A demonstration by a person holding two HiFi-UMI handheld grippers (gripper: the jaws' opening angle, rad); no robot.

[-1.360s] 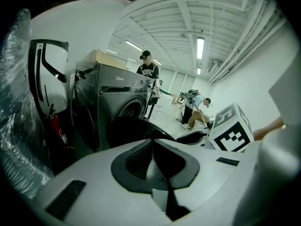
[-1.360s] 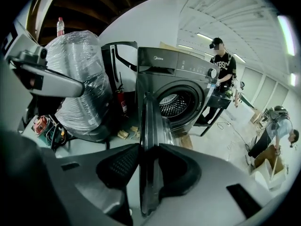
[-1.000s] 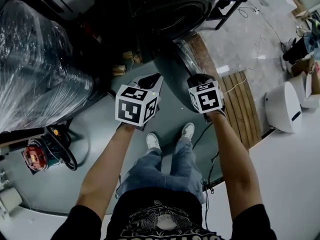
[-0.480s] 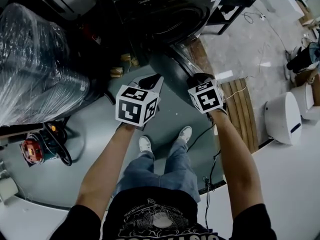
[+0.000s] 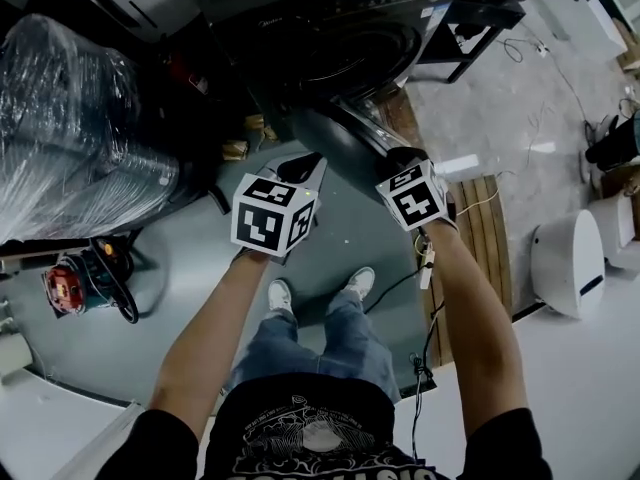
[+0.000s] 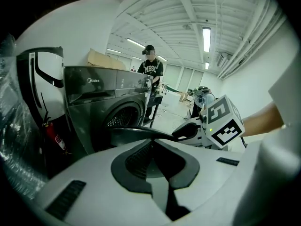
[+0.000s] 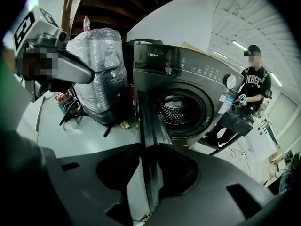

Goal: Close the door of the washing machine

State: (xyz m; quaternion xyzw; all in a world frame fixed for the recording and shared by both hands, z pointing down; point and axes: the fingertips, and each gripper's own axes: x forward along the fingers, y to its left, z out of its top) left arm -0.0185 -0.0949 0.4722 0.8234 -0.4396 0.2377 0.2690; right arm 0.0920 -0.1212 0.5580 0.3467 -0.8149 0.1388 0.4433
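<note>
Dark grey front-loading washing machine (image 5: 345,43) at top centre, its round dark door (image 5: 335,140) hanging open towards mid-frame, right tool (image 7: 148,147) pinching the door's rim edge-on, left tool (image 6: 151,142) tips pressed together just beside that rim.

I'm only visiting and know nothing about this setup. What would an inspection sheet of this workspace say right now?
Surface: grey floor, person standing on it.
Job's things: washing machine; door open, drum visible.
Clutter: plastic-wrapped bundle, red device, wooden planks, white rounded casing.
Tools: right tool clamped on the door's edge; left tool jaws together at the door's rim, grip unclear.
Cables: black cable beside the feet; cord across the planks.
Surroundings: another person beside a stand.
</note>
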